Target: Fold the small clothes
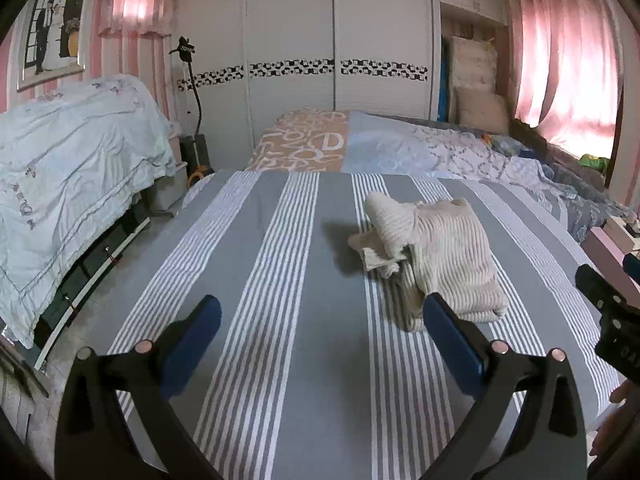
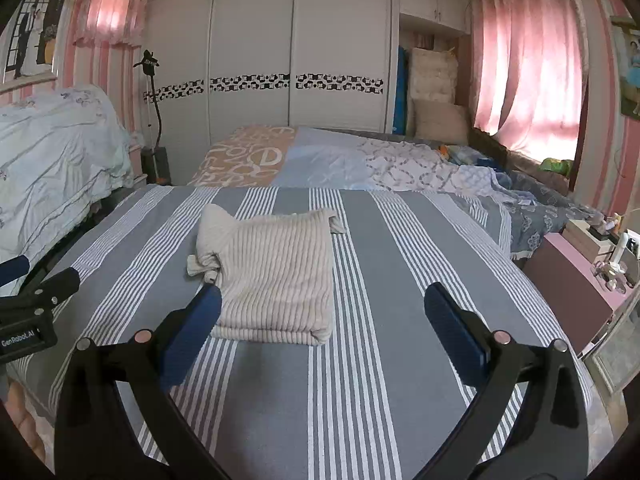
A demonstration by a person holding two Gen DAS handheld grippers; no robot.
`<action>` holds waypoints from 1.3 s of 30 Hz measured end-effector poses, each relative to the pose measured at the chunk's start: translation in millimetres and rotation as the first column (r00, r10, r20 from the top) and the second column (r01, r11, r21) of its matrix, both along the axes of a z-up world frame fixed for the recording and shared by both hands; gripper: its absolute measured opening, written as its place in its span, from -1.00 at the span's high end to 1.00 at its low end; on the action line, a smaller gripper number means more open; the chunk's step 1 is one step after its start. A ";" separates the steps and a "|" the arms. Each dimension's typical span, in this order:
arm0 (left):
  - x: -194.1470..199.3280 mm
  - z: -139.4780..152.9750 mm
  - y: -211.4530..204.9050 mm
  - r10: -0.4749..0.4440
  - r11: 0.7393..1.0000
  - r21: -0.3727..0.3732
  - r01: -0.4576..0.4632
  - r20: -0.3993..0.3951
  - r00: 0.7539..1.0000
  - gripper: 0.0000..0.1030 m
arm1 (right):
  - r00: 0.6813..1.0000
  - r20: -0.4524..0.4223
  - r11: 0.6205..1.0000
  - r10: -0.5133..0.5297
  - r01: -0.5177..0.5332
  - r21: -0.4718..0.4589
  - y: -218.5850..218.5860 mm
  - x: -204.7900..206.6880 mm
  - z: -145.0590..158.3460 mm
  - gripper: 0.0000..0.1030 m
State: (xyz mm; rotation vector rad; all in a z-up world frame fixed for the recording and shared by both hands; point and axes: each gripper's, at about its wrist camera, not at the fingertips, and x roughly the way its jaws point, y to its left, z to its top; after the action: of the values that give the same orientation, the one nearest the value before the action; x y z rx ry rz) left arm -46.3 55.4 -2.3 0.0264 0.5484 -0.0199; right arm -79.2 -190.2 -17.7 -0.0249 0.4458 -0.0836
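A small beige ribbed garment (image 1: 444,256) (image 2: 276,268) lies folded into a rough rectangle on the grey and white striped bed cover (image 1: 280,264) (image 2: 400,272). A sleeve end sticks out at its left side. My left gripper (image 1: 322,312) hovers open over the cover, its right finger just in front of the garment's near corner, nothing between the fingers. My right gripper (image 2: 322,304) is open too, above the cover; its left fingertip overlaps the garment's near left corner. Each gripper shows at the edge of the other's view.
A heap of pale blue bedding (image 1: 72,168) sits to the left. Beyond the striped cover lie patterned quilts (image 2: 320,160). A pink nightstand (image 2: 576,280) with small items stands to the right. White wardrobe doors (image 1: 332,40) and pink curtains (image 2: 528,68) line the back.
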 end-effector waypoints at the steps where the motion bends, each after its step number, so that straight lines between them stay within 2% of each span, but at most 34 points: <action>1: -0.7 0.5 -0.8 0.003 1.000 0.006 -0.003 0.005 1.000 -0.96 | 1.000 0.001 1.000 -0.001 0.001 0.001 -0.2 -0.4 0.4 -0.94; 39: -2.3 5.7 -5.8 -0.001 1.000 0.009 0.001 0.008 1.000 -0.96 | 0.999 0.022 0.999 -0.028 0.029 -0.040 11.9 -2.1 5.9 -0.94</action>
State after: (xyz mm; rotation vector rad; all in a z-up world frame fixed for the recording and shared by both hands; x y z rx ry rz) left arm -48.6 49.6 3.4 0.0355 0.5404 -0.0178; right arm -81.3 -178.3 -11.8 -0.0569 0.4229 -0.1203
